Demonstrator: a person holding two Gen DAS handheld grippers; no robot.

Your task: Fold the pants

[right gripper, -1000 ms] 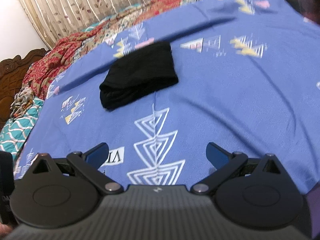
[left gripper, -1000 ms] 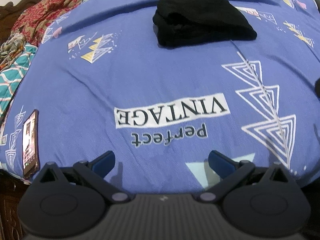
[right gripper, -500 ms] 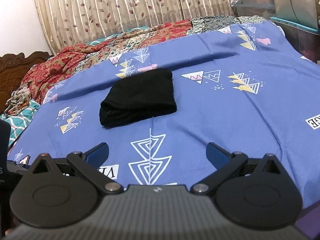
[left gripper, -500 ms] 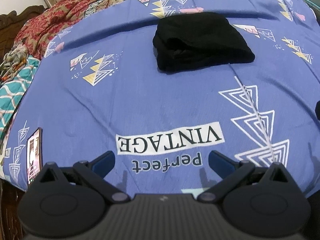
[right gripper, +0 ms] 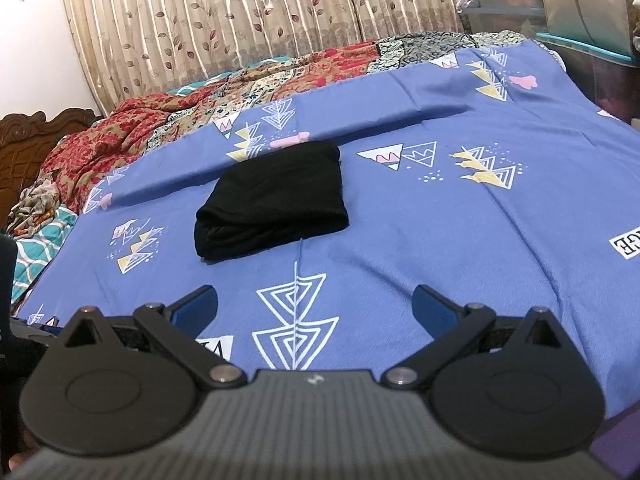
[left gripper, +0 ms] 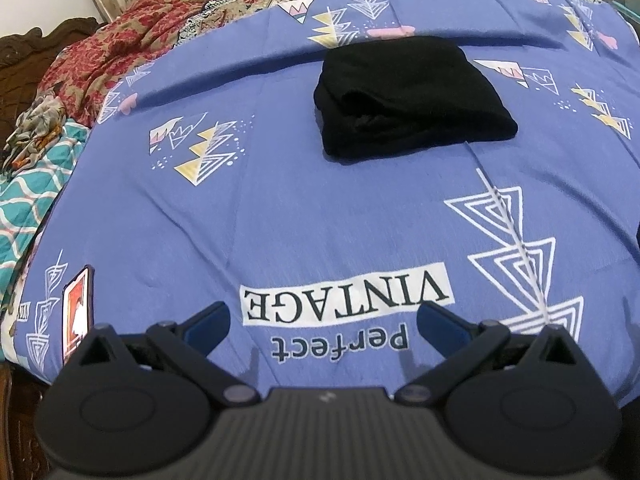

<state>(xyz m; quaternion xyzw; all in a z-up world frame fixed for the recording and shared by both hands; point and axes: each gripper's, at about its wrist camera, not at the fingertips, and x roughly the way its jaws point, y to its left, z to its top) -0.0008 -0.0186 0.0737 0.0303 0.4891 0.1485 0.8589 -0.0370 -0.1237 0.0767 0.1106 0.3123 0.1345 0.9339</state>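
Observation:
The black pants (left gripper: 408, 96) lie folded into a compact bundle on the blue patterned bedsheet (left gripper: 304, 216), far ahead of both grippers. They also show in the right wrist view (right gripper: 272, 204), ahead and to the left. My left gripper (left gripper: 322, 326) is open and empty, near the bed's front edge over the "perfect VINTAGE" print. My right gripper (right gripper: 314, 306) is open and empty, near the front of the bed over a white triangle print.
A phone (left gripper: 76, 312) lies on the sheet at the front left. A red floral blanket (right gripper: 132, 140) and a teal patterned cloth (left gripper: 28, 200) are bunched at the left. Curtains (right gripper: 256, 12) hang behind the bed. A wooden headboard (right gripper: 28, 144) stands far left.
Both grippers have pulled back and tilted up from the bed, so the folded pants look farther away. The pants have not moved. Both grippers stay open.

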